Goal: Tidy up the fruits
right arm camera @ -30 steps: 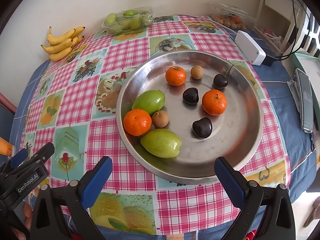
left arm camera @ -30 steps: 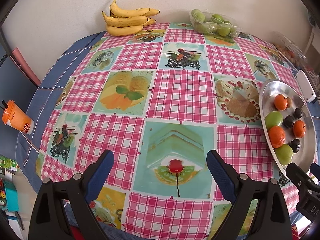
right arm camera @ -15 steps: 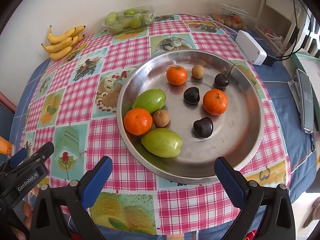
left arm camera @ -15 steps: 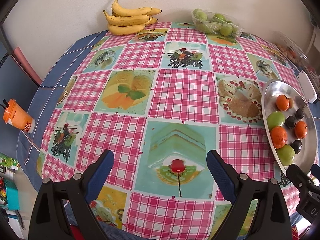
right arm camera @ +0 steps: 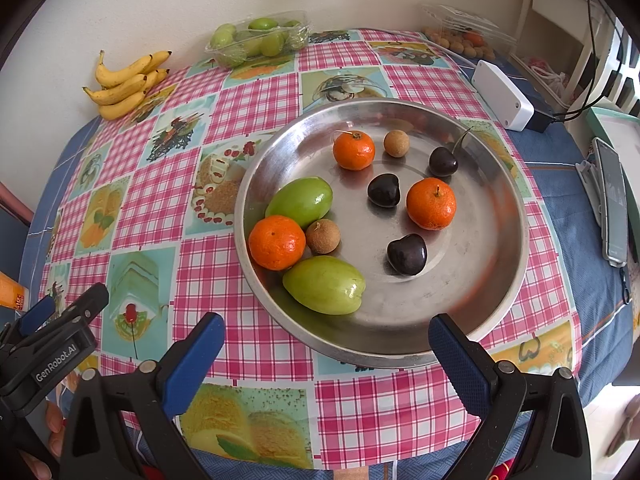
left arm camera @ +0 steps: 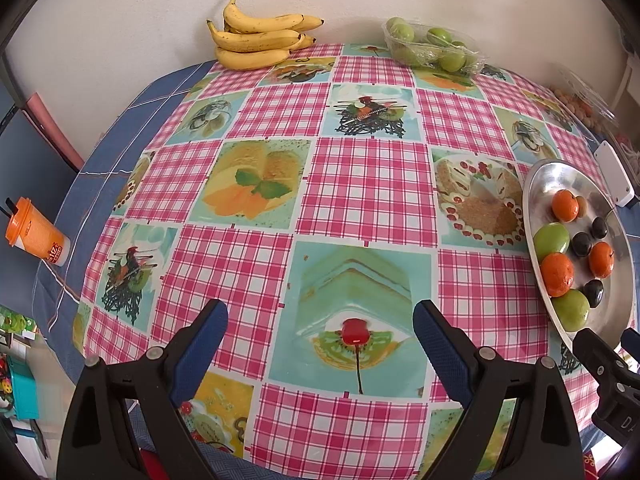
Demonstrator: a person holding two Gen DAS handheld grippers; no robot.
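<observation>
Both tools, left and right, gape empty; round cherries could roll from a careless pinch.

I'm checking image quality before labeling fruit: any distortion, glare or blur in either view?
Left wrist view: strong fisheye bulge bends the tablecloth, dark corner vignette, metal tray squeezed at the edge. Right wrist view: sharp; soft reflections on the tray, even daylight, faint shadows.
</observation>
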